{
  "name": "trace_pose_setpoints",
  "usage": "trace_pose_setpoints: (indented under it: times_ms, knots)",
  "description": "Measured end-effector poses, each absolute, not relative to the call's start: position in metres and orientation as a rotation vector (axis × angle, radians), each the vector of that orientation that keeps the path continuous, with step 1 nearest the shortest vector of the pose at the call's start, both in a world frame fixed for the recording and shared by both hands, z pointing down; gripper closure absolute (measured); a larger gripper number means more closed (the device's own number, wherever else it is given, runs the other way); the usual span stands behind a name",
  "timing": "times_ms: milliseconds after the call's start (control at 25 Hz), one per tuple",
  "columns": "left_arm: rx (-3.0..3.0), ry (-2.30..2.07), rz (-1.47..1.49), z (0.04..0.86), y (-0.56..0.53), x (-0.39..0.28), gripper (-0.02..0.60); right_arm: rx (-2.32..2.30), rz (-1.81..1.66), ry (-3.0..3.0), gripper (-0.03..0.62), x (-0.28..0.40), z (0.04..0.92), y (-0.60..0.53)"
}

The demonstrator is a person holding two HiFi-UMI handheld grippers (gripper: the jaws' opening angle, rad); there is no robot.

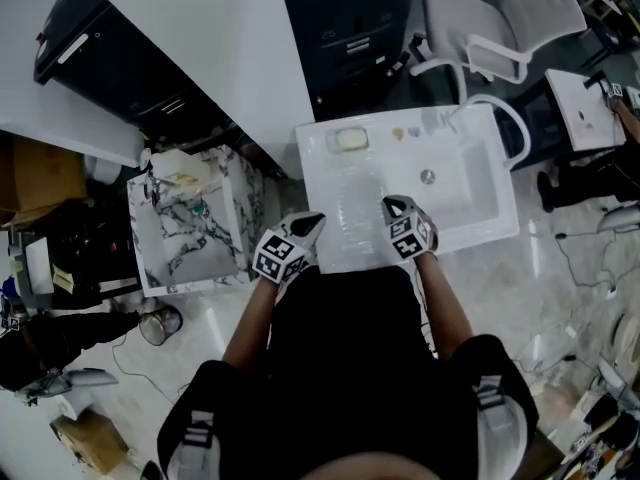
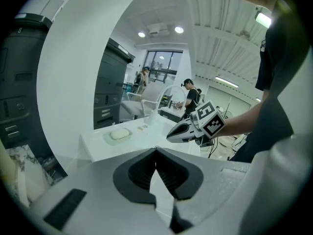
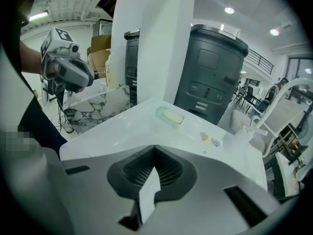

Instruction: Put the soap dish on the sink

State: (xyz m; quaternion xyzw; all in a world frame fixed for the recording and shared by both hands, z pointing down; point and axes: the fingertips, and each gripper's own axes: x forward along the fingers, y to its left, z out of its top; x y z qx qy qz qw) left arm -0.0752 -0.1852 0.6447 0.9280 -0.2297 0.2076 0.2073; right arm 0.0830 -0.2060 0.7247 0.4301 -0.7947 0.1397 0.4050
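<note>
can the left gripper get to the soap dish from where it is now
Probably yes: the left gripper hangs at the front edge of the sink, the soap dish sits at its back left corner, and nothing stands between them. Its jaws are together, so they would need to open first.

Left of centre: 1 marble-patterned unit (image 1: 190, 230), with unidentifiable items at its far end. Upper left: 1 dark grey machine (image 1: 115, 58) beside a white wall panel (image 1: 210, 38). Top centre: 1 dark drawer unit (image 1: 350, 23). Upper right: 1 white office chair (image 1: 500, 18). Left edge: 1 cardboard box (image 1: 40, 173). Lower left corner: second cardboard box (image 1: 90, 438). Glass jar (image 1: 160, 323) on the floor, just below the marble-patterned unit.
</note>
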Motion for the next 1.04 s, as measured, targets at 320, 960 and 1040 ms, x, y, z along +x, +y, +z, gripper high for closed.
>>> trace_pose_setpoints:
  times_ms: [320, 960, 1040]
  knots:
    - [2.569, -0.708, 0.543, 0.634, -0.192, -0.050, 0.581, 1.054, 0.342, -2.046, 0.600, 0.103, 0.713, -0.211]
    - [2.478, -0.905, 0.531, 0.636, -0.166, -0.032, 0.581, 0.842, 0.282, -2.188, 0.600, 0.103, 0.710, -0.209]
    - [2.475, -0.920, 0.530, 0.635, -0.163, -0.029, 0.581, 0.830, 0.278, -2.207, 0.600, 0.103, 0.707, -0.208]
